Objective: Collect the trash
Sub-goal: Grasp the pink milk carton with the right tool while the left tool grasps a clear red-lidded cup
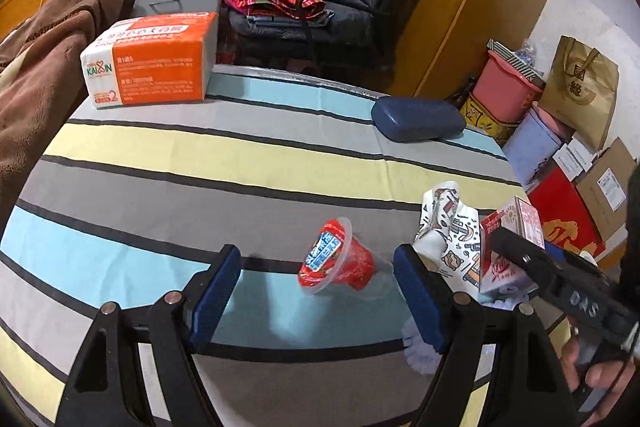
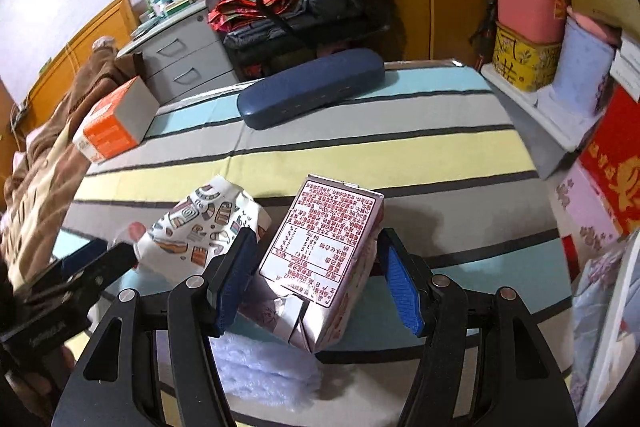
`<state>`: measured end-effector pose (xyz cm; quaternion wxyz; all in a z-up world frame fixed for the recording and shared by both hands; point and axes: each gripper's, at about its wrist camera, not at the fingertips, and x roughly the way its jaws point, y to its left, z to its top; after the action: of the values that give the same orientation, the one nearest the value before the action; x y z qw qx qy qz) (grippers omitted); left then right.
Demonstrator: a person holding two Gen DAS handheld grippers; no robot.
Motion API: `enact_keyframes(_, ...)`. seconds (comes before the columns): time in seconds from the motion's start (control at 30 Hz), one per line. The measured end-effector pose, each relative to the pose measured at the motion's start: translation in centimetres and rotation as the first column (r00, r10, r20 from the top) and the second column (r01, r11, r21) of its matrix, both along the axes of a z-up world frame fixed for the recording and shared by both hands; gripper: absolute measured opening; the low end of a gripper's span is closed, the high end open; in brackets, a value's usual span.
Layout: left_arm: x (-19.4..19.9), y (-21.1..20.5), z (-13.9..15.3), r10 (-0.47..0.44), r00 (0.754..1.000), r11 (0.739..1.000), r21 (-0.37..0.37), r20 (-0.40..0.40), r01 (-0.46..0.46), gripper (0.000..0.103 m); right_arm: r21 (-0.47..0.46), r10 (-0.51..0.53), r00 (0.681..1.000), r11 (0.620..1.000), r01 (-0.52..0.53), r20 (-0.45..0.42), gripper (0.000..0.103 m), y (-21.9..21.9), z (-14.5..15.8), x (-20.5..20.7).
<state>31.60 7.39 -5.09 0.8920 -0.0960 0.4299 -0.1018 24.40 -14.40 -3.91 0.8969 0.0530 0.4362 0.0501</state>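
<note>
Left wrist view: my left gripper (image 1: 318, 301) hangs spread around the red cup (image 1: 338, 261), tipped on its side near the table's front edge.

My right gripper (image 2: 316, 281) stands just as wide around the crushed drink carton (image 2: 324, 259), pads not pressing it; the crumpled patterned wrapper (image 2: 204, 227) lies just beside it, and a white tissue (image 2: 264, 367) below. My worry: the cup's thin, tapered wall could squirt out or roll when I close, and my right pad might snag the wrapper too. The striped tablecloth (image 1: 200, 163) also carries an orange box (image 1: 152, 59) at its far left corner and a blue case (image 1: 418, 117) by the far edge; the room behind is cluttered.
</note>
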Motion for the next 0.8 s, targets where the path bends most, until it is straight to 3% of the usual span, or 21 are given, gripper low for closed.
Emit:
enact_keyframes(0.07,0.2,-0.4,-0.1,-0.010,1.000,1.000,0.022,0.006,0.009,0.079,0.006,0.006,1.000,1.000,-0.006,0.012,0.059,-0.2,0.1,-0.2)
enact_keyframes(0.13,0.6,-0.7,-0.4,-0.020,1.000,1.000,0.022,-0.007,0.020,0.074,-0.004,0.005,1.000,1.000,-0.005,0.008,0.037,-0.2,0.1,-0.1)
enact_keyframes(0.23,0.7,-1.0,-0.6,-0.023,1.000,1.000,0.018,-0.014,0.023,0.071,-0.023,0.012,1.000,1.000,-0.012,0.018,0.038,-0.3,0.0,0.0)
enact_keyframes(0.37,0.8,-1.4,-0.7,-0.042,0.999,0.999,0.019,-0.012,0.042,0.057,-0.010,0.014,1.000,1.000,-0.014,0.020,0.038,-0.6,-0.1,0.1)
enact_keyframes(0.47,0.8,-1.9,-0.9,-0.052,0.999,0.997,0.060,-0.012,0.052,0.046,-0.018,0.021,0.999,1.000,-0.020,0.026,0.038,-0.3,-0.1,0.0)
enact_keyframes(0.73,1.1,-1.3,-0.4,-0.006,1.000,1.000,0.015,0.010,0.006,0.045,0.004,0.024,0.999,1.000,-0.024,0.028,0.038,-0.6,-0.3,-0.1)
enact_keyframes(0.8,1.4,-1.2,-0.3,0.017,1.000,0.999,0.035,0.021,-0.017,0.052,0.005,0.025,0.999,1.000,-0.026,0.026,0.038,-0.6,-0.3,0.0)
